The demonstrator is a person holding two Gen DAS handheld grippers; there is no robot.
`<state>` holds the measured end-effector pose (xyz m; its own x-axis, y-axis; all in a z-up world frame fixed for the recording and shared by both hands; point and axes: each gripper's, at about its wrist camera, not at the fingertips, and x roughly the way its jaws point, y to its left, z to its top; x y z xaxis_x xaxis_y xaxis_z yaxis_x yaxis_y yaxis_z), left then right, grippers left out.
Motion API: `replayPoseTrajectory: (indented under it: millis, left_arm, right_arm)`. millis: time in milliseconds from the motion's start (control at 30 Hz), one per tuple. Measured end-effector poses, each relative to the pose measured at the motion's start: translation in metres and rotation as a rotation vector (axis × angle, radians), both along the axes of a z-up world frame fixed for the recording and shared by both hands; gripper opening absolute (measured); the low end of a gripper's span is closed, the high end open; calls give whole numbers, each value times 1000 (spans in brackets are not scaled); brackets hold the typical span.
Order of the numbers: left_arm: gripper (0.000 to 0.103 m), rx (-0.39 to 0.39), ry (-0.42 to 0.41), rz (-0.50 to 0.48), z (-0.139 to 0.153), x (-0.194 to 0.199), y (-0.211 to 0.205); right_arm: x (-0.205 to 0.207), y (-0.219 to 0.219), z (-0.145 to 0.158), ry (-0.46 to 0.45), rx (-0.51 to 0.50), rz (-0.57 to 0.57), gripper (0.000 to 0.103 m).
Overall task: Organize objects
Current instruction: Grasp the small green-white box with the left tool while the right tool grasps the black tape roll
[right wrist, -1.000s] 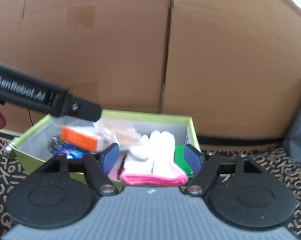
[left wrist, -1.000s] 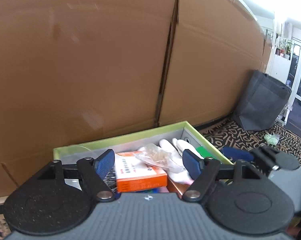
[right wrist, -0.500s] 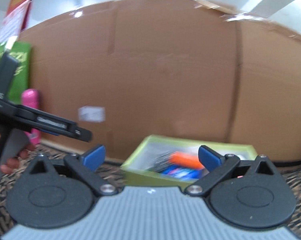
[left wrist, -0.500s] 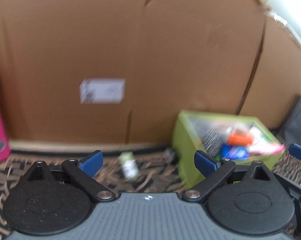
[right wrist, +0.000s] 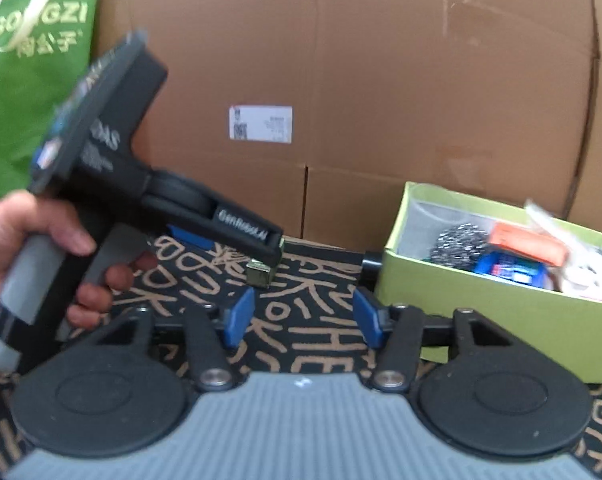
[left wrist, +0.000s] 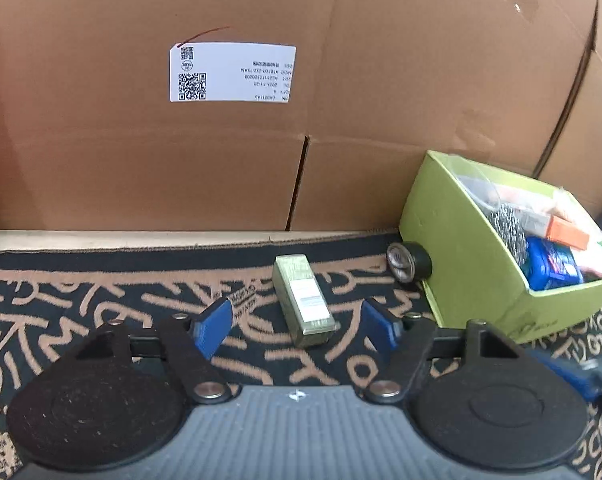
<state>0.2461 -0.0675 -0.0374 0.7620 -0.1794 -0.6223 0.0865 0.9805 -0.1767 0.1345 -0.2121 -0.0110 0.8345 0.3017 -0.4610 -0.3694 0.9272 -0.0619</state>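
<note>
A small olive-gold box point(left wrist: 305, 300) lies flat on the patterned mat point(left wrist: 101, 300). My left gripper point(left wrist: 296, 326) hangs low over it with the box between its blue pads point(left wrist: 215, 326); the jaws are closing and the pads stand clear of the box's sides. In the right wrist view the left gripper point(right wrist: 271, 254) is held by a hand point(right wrist: 41, 236), its tip just above the small box point(right wrist: 260, 274). My right gripper point(right wrist: 303, 318) is closing over bare mat with nothing between its fingers. The lime-green box point(left wrist: 461, 248) stands to the right, holding several items.
A black round cap point(left wrist: 407, 266) lies against the green box's left corner. Inside the green box point(right wrist: 481, 316) are a steel scourer point(right wrist: 457, 246), an orange carton point(right wrist: 529, 242) and a blue pack point(right wrist: 509, 268). Cardboard walls point(left wrist: 141, 160) close off the back. A green bag point(right wrist: 33, 80) stands at far left.
Both views have swung left and down, from over the green box to the mat. Both jaws widened, then narrowed. The small olive-gold box now sits between the left fingers.
</note>
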Motion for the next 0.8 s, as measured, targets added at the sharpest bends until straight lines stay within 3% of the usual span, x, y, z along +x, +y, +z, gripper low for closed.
replayPoseTrajectory:
  millis: [167,233,267,300,400,500,533,600,667,800]
  left_arm:
    - [74,21,-22,-6,2,3,-3]
    - [74,35,-25,-14,0,5,-4]
    - [74,36,-23,-14,-1,8,-5]
    - [74,35,-19,-14,-3,9,-5]
    - [74,27,-4,-5,-8,16,-4]
    - [74,38,7,-10,-13,23,-7]
    - [71,52,11,-18,-15,25,-8]
    - [36,74,28,-38,-20,29,-8]
    - [26,61,37,-41,-23,30,-3]
    - [24,48,34,-43,-18,25,15]
  right_arm:
    - [26,5,-17,4,-11,-111,54]
    - [30,-8,-18,32,46,-129,44]
    - [31,-13,-18,30,48,-154,33]
    - [32,-16,-18,31,40,-180,30]
    - [39,-23,-20,38,29,-254,34]
    - [41,-18,-22,39,4,-250,40]
    - [41,-14,-22,35,-3,-234,40]
    - [42,-2,-20,29,-12,-210,40]
    - [47,10,-20,27,-22,-208,40]
    - [72,34,-21,32,-91,-278,44]
